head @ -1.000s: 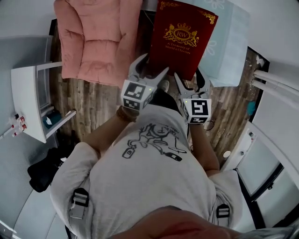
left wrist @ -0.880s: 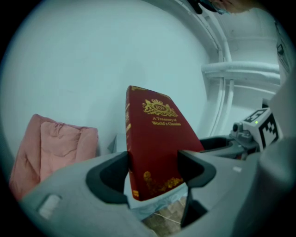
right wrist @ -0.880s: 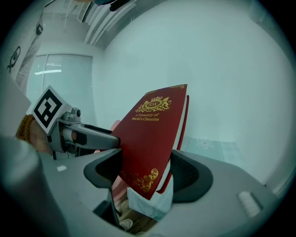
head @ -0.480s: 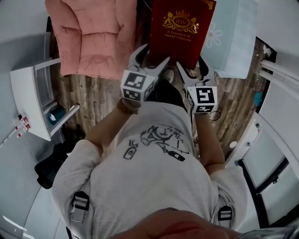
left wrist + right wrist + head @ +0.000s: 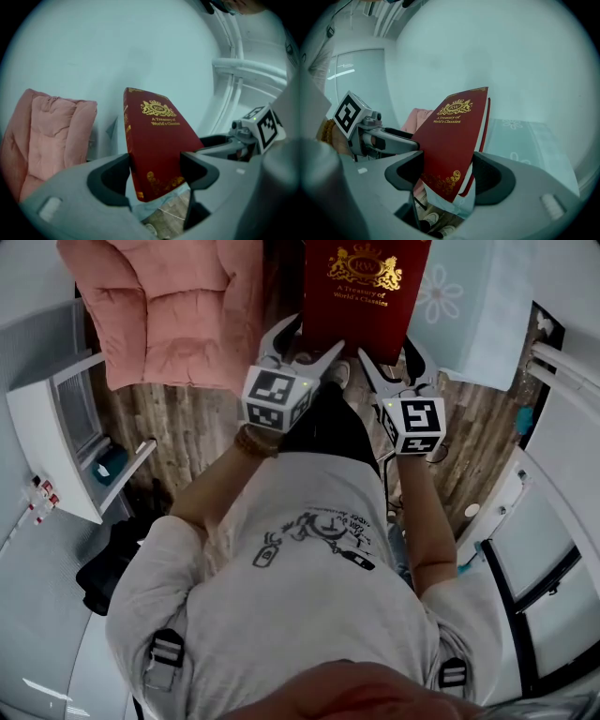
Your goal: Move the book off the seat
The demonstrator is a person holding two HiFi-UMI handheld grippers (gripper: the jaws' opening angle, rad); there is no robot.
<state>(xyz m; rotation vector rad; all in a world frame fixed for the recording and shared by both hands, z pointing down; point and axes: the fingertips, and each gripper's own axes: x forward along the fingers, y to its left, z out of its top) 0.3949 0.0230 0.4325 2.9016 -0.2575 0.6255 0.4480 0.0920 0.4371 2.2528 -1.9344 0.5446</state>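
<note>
- While the left hand-held gripper (image 5: 305, 341) and right hand-held gripper (image 5: 392, 360) clamp its lower edge, the book (image 5: 366, 287) hangs above the floor (image 5: 187, 432).
- Carrying step, I reckon; next: find a spot, release.

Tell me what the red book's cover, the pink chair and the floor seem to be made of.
The red book: a stiff board cover, matte, perhaps cloth or imitation leather, with shiny gold-foil stamping. The pink cushioned chair: probably soft fabric over padding, judging by puffy stitched folds. The floor: wood or wood-look planks, with grain and seams showing.
</note>
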